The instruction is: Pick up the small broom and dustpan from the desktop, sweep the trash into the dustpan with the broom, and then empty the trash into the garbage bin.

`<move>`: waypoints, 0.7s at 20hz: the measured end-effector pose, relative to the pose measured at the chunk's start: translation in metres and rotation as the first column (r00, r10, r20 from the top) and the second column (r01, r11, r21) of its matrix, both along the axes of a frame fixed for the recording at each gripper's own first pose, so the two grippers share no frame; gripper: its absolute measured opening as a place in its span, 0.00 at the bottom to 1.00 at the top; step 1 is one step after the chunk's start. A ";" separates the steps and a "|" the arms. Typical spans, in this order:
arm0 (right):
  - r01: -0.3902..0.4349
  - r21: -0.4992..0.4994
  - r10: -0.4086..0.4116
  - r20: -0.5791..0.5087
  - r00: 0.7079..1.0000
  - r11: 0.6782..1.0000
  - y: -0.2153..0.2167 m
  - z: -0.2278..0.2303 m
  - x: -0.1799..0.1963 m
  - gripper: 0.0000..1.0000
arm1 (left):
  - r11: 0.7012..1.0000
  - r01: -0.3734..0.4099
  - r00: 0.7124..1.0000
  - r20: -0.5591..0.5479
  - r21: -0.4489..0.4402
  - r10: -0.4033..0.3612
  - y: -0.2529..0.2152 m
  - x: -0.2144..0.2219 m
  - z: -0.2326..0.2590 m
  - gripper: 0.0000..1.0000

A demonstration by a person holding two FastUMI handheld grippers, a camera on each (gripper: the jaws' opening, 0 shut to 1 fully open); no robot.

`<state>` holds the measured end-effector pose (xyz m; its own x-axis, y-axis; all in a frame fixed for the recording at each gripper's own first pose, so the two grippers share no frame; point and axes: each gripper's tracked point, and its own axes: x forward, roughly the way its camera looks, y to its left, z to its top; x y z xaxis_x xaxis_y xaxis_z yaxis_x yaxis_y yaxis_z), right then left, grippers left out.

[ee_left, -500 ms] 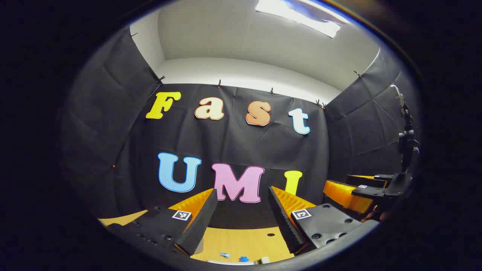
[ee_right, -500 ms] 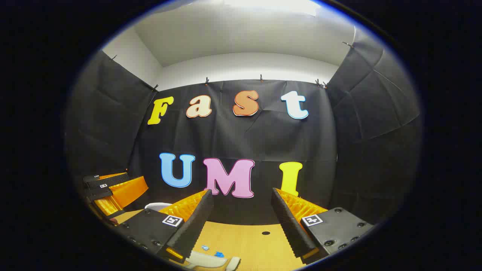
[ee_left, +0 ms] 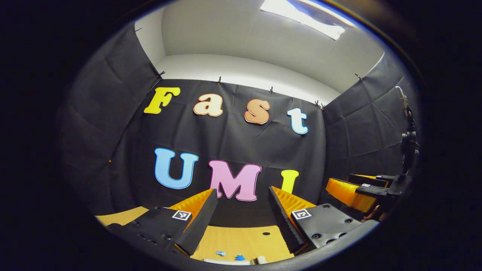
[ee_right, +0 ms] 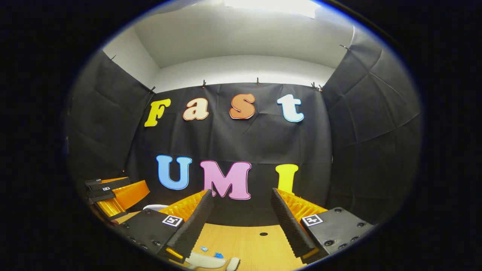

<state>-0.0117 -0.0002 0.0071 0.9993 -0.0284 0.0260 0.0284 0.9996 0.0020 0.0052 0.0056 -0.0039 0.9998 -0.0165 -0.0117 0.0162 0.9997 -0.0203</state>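
The left gripper [ee_left: 243,210] is held above the desk [ee_left: 241,241] with its jaws wide apart and nothing between them. The right gripper [ee_right: 241,214] is held the same way, jaws apart and empty; it is also seen in the left gripper view, at the right side [ee_left: 361,190]. Both are carried level and pointed toward the booth wall, well above the desk surface.

The trash [ee_right: 211,252], a few small blue pieces, lies on the desk near its front edge. Just beside it a pale plastic object [ee_right: 211,260] is seen, which is judged to be the dustpan or the broom handle; which one cannot be told, because it is cut by the lower edge of the view. A white rounded object [ee_right: 156,206] is partly seen behind the right gripper's left finger; it may be the garbage bin, but this is not sure.

Nothing has been picked up yet. Several risks are expected. The tools lie low and close, almost under the grippers, so a descent could be misjudged and the trash scattered by a finger. The pale object could be pushed away instead of grasped. The two grippers are near each other and could be knocked together when both are lowered.
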 end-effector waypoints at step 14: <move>-0.007 0.019 0.006 0.019 1.000 1.000 -0.007 0.011 -0.008 0.96 | 1.000 0.000 0.999 0.041 -0.006 0.000 -0.010 -0.018 0.013 0.79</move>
